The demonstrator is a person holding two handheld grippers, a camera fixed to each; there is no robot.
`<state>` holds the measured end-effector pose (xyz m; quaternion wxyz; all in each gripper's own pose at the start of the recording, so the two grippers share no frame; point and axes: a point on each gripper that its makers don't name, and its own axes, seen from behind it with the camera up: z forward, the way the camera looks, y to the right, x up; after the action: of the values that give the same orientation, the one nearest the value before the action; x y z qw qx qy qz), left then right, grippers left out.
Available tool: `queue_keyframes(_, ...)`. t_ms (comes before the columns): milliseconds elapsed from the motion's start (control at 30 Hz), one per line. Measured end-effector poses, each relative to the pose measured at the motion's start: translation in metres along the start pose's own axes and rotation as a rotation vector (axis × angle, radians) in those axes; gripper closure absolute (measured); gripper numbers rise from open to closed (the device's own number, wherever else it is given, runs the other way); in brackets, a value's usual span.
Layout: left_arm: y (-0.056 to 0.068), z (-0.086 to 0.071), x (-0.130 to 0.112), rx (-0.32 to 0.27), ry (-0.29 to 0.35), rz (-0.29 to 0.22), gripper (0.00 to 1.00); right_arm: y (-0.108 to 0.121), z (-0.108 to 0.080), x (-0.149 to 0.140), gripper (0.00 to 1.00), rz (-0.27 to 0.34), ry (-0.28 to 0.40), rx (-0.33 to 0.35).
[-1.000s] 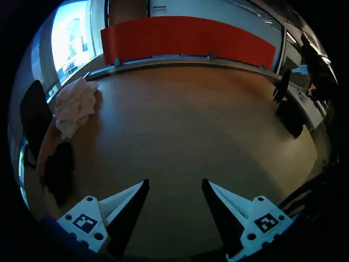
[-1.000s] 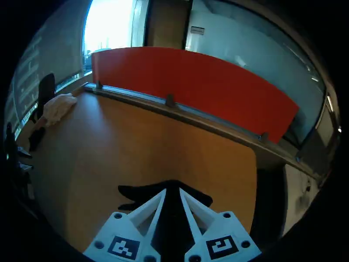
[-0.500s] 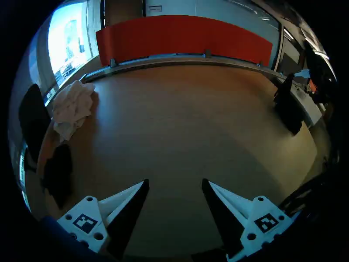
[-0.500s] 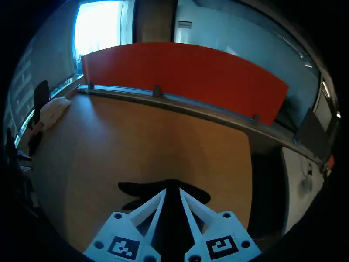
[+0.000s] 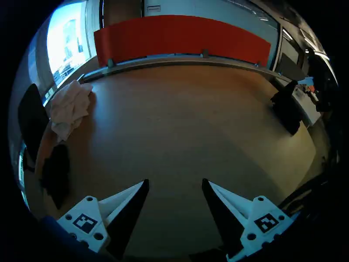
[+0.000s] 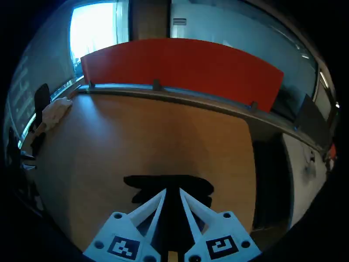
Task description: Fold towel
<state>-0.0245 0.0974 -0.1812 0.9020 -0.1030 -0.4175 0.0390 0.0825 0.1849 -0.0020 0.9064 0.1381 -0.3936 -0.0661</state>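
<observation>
A crumpled pale towel (image 5: 68,109) lies at the far left edge of the wooden table (image 5: 183,122), well away from both grippers. My left gripper (image 5: 174,181) hovers open over bare wood near the front, with nothing between its fingers. In the right gripper view the same towel (image 6: 54,112) is small and far off to the left. My right gripper (image 6: 172,191) is shut, its fingers nearly touching above the table. A dark flat shape (image 6: 168,187) lies on the wood just past its tips; I cannot tell whether it is shadow or cloth.
A red divider panel (image 5: 179,37) on a metal rail closes off the table's far edge. Dark chairs stand at the left (image 5: 30,118) and the right (image 5: 285,109). A black object (image 5: 56,172) sits at the table's left edge. A bright window (image 6: 94,30) is at the back left.
Both views have shifted a little: the towel has drifted slightly left in the left gripper view, and the right gripper view has swung to face the red panel more squarely. The fingers have not moved.
</observation>
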Motion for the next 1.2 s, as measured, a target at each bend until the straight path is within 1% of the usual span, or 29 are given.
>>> queue_keyframes(233,0.000,0.000,-0.001,-0.005,0.004,-0.001,0.10,-0.013,-0.007,-0.022,0.94,0.006,-0.018,0.007)
queue_keyframes(367,-0.001,-0.001,-0.001,-0.007,0.005,0.000,0.10,-0.015,-0.013,-0.037,0.94,0.018,-0.032,0.003)
queue_keyframes(467,-0.002,-0.001,-0.002,-0.007,0.007,0.002,0.10,-0.013,-0.017,-0.051,0.94,0.030,-0.045,-0.006)
queue_keyframes(767,-0.007,-0.004,-0.005,-0.003,0.004,0.006,0.10,0.006,-0.023,-0.097,0.94,0.088,-0.108,-0.036)
queue_keyframes(900,-0.008,-0.005,-0.007,-0.001,0.003,0.008,0.10,0.010,-0.028,-0.108,0.94,0.102,-0.120,-0.044)
queue_keyframes(1200,-0.004,-0.006,-0.007,-0.005,0.006,0.012,0.10,0.024,-0.035,-0.129,0.94,0.119,-0.159,-0.072)
